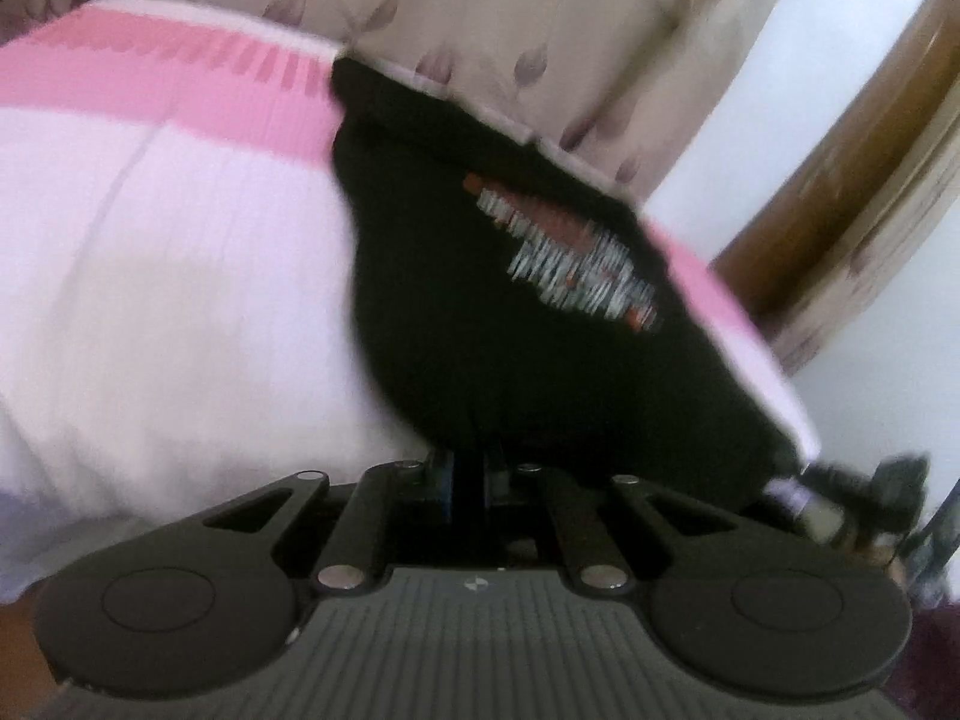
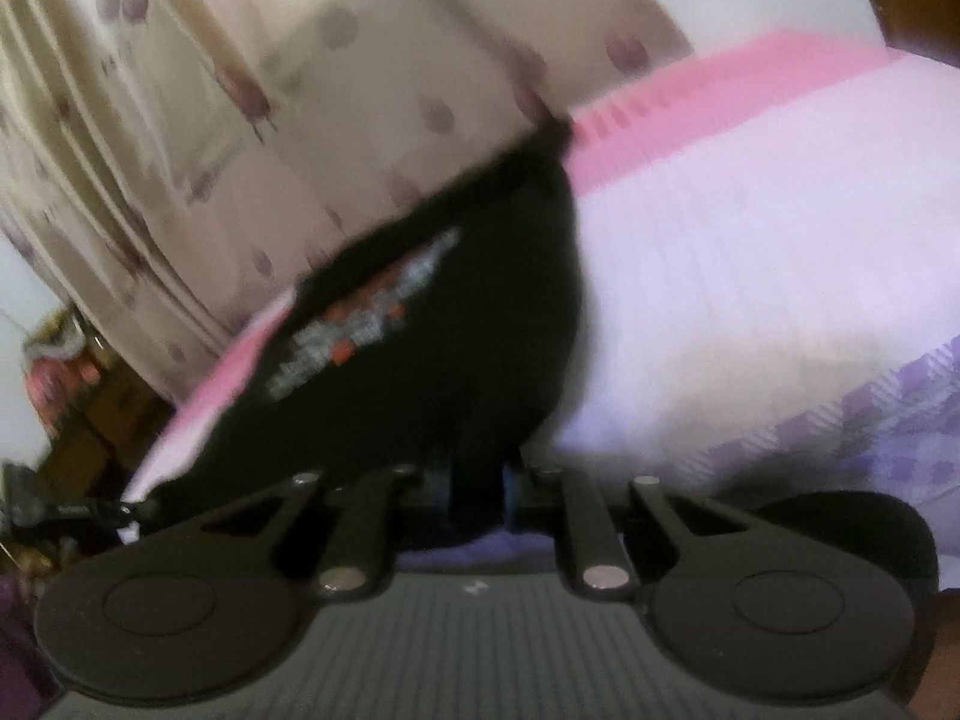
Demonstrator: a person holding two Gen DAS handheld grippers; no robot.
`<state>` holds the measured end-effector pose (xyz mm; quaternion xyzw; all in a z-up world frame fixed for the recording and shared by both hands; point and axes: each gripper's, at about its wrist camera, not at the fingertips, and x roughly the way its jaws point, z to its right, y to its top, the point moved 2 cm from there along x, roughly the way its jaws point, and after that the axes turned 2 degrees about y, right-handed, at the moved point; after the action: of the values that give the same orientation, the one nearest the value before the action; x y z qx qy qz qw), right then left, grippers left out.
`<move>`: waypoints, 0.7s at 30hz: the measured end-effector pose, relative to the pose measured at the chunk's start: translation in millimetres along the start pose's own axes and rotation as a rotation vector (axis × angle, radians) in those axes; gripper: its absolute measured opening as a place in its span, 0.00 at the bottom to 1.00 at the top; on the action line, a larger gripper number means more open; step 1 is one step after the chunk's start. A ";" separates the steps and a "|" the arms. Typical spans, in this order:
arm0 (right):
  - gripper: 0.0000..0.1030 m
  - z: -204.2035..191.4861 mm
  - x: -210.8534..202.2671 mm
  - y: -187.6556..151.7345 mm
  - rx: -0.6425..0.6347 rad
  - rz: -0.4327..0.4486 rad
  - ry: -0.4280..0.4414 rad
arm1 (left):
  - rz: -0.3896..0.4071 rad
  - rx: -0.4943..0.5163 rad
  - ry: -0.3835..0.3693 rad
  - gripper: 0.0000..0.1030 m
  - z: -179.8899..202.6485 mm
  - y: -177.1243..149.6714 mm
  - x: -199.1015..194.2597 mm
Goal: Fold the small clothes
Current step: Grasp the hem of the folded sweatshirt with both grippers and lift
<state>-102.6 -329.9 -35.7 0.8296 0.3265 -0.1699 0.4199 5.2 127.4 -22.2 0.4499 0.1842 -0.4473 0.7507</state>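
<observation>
The left hand-held gripper (image 1: 471,468) is pinched onto the near edge of a small black cloth garment with a red-and-white print (image 1: 510,276); the right hand-held gripper (image 2: 477,480) clamps the same edge. The garment lies across a pink-and-white bed cover (image 1: 180,240), beside a beige patterned curtain (image 1: 480,18).

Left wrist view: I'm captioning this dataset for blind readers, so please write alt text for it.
The left gripper is shut on the near edge of a black fabric garment with a red and white print, which lies on a white bedcover with a pink band. A beige floral curtain hangs behind; the image is motion-blurred.
</observation>
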 end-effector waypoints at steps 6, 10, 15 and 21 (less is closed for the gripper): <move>0.15 -19.7 -12.1 24.5 0.064 0.087 0.122 | 0.128 -0.030 -0.066 0.08 20.8 31.7 -16.7; 0.15 -28.8 -7.8 47.6 0.098 0.133 0.185 | 0.201 -0.037 -0.078 0.08 34.9 47.3 -19.7; 0.15 -29.5 4.7 78.3 0.137 0.186 0.232 | 0.267 -0.108 -0.081 0.08 34.3 66.6 -15.6; 0.15 -31.0 29.0 126.4 0.122 0.232 0.252 | 0.347 -0.156 -0.075 0.08 32.4 101.7 -2.3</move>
<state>5.3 -348.2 40.6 0.9004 0.2676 -0.0345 0.3414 85.0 121.2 48.4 0.3985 0.1097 -0.3120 0.8555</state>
